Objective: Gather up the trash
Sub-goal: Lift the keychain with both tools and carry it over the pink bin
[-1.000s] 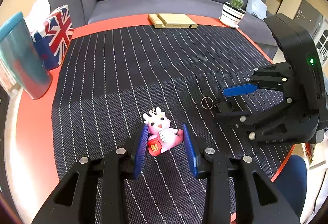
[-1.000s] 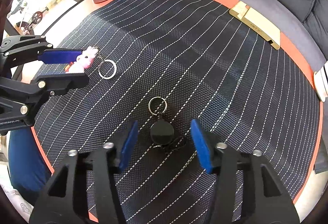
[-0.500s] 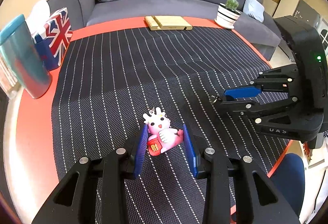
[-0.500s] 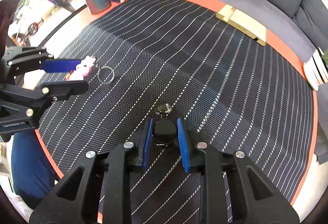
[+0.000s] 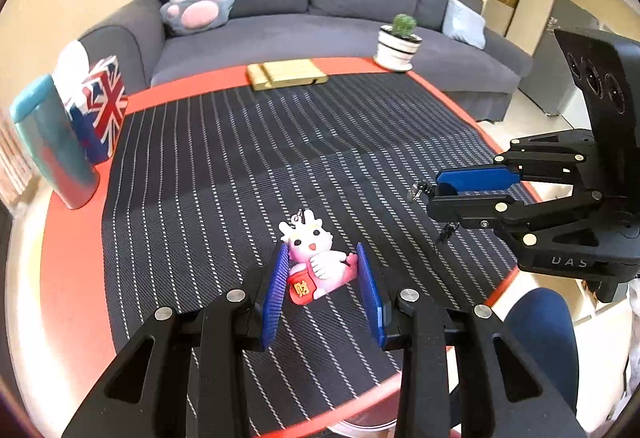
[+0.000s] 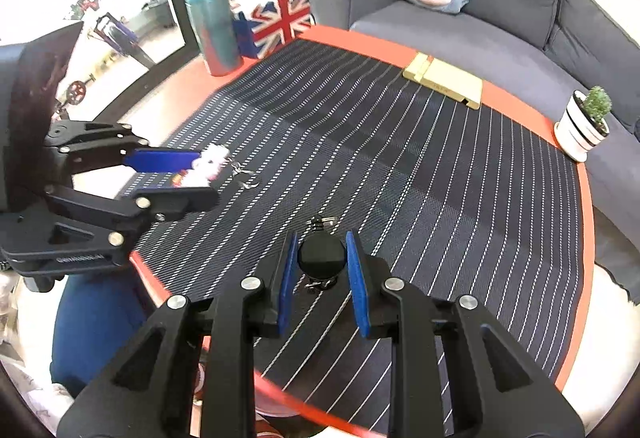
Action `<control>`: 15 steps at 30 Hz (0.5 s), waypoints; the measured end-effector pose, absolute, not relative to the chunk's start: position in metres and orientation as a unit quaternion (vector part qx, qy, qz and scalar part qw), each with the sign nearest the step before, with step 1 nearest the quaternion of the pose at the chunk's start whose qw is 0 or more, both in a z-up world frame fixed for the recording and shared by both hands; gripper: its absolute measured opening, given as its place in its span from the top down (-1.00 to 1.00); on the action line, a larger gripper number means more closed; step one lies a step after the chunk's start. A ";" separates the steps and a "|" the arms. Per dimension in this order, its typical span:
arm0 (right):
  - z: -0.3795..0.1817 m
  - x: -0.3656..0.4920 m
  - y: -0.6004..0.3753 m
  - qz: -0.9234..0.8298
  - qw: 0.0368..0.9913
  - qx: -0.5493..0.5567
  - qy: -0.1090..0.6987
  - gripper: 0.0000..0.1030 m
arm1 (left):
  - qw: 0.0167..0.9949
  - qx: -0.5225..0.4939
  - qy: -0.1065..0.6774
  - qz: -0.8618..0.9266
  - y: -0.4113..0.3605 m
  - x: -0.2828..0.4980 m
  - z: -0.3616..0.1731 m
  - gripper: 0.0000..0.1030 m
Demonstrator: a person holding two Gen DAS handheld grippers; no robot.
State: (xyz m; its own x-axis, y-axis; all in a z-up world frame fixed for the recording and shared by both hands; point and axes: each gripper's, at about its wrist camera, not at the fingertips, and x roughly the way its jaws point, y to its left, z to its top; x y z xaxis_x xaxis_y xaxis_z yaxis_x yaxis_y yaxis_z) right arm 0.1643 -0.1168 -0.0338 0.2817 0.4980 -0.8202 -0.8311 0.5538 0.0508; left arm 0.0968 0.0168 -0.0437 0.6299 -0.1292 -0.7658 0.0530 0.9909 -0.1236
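A: Both grippers are seen loaded. The left gripper (image 5: 322, 280) is clamped on the pink dragon keychain (image 5: 316, 266), and the right gripper (image 6: 320, 268) is closed on the black badge reel (image 6: 321, 255), its jaws having just been closing onto it. Both items appear to be held a little above the striped mat (image 5: 240, 157) at the near edge of the table (image 5: 72, 238).

B: What could be lost from here?

A: The reel is a smooth, hard round disc, pinched only across its curved rim by the flat blue pads (image 6: 287, 274). It could be squeezed out or rotated if the grip is jolted. Its metal clip (image 6: 322, 224) and short cord dangle freely and could be snagged on the coarse weave of the mat.

B: And the keychain?

A: It looks like soft, rubbery moulded material with an irregular outline, so some give is expected, which favours the hold. However, it is gripped low on the body, and the head and its small chain (image 5: 299, 215) stick out beyond the pads; a swing might let it be tipped loose.

B: Any collision risk?

A: The two grippers are near each other over the same corner, so contact could be made if they are brought together carelessly.
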 end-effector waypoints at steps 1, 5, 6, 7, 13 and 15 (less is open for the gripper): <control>-0.030 0.158 -0.121 0.429 0.778 -0.196 0.415 0.53 | 0.903 -0.043 0.425 -0.053 0.014 0.094 -0.042 0.33; -0.021 0.141 -0.136 0.430 0.786 -0.186 0.404 0.53 | 0.908 -0.040 0.412 -0.061 0.003 0.077 -0.033 0.33; -0.018 0.135 -0.142 0.430 0.788 -0.183 0.400 0.53 | 0.909 -0.040 0.409 -0.064 0.001 0.072 -0.031 0.33; -0.017 0.132 -0.145 0.430 0.790 -0.181 0.398 0.53 | 0.910 -0.041 0.407 -0.066 0.000 0.068 -0.030 0.33; -0.010 0.100 -0.172 0.439 0.795 -0.161 0.387 0.53 | 0.914 -0.040 0.397 -0.076 -0.012 0.042 -0.024 0.33; -0.012 0.090 -0.180 0.440 0.795 -0.157 0.388 0.53 | 0.914 -0.040 0.396 -0.080 -0.016 0.034 -0.024 0.33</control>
State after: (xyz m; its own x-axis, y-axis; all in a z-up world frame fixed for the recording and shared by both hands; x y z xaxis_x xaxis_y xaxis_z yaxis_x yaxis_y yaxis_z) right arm 0.0905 -0.1797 -0.0119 0.3130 0.5770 -0.7544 -0.8207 0.5641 0.0910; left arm 0.0336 -0.0157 -0.0243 0.6740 -0.1785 -0.7169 0.1145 0.9839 -0.1373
